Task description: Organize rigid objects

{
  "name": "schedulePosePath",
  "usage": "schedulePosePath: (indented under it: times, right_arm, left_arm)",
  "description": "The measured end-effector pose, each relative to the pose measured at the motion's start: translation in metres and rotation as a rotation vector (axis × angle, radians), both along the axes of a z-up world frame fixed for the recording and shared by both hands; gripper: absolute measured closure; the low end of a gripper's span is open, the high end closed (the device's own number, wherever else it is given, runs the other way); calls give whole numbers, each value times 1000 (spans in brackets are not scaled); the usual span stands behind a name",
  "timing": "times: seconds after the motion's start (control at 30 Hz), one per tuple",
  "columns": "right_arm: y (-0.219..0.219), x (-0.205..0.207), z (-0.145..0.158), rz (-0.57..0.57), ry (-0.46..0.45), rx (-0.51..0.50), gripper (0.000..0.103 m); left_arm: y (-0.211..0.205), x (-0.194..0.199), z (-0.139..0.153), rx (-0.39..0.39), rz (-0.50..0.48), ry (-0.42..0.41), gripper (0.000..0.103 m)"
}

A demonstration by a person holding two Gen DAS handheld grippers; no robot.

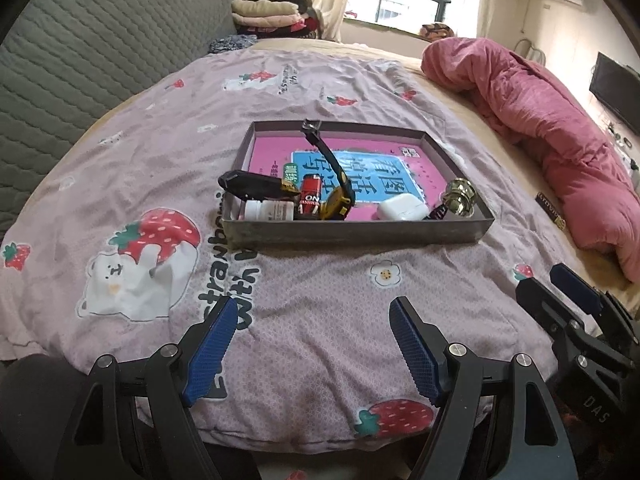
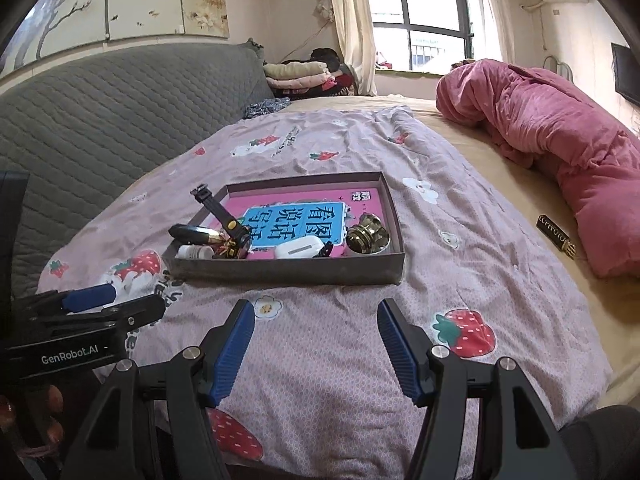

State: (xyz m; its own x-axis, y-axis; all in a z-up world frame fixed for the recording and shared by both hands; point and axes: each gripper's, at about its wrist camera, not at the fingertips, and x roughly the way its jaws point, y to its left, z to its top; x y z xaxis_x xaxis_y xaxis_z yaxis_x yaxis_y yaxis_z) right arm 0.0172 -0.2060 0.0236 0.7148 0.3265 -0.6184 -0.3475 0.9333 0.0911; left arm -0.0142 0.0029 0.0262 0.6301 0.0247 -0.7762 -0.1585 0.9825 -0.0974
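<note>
Left hand-held gripper and right hand-held gripper both wide, empty, hovering over the bed short of the box. Most items boxed; dark case lies well apart beside pink duvet. Likely next: right reaches for it.

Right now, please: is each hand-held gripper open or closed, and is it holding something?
Left hand-held gripper: open, holding nothing.
Right hand-held gripper: open, holding nothing.
</note>
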Motion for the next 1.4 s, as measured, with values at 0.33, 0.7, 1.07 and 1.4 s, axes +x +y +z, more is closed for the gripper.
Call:
schedulePosePath:
  times: [0.33, 0.7, 1.07, 1.4]
  right_arm:
    - [8, 16, -25, -29, 30, -60, 40]
    - [20, 20, -35, 3, 13, -102, 40]
    - [17, 33, -44, -7, 45, -84, 40]
    - [17, 34, -42, -11, 31, -81, 40]
  left_arm:
    - [10, 14, -25, -29, 29, 36, 24]
    - [11, 27, -40, -21, 29, 53, 24]
    - [9, 28, -40, -12, 21, 44, 24]
    - [6, 29, -37, 6, 14, 29, 24]
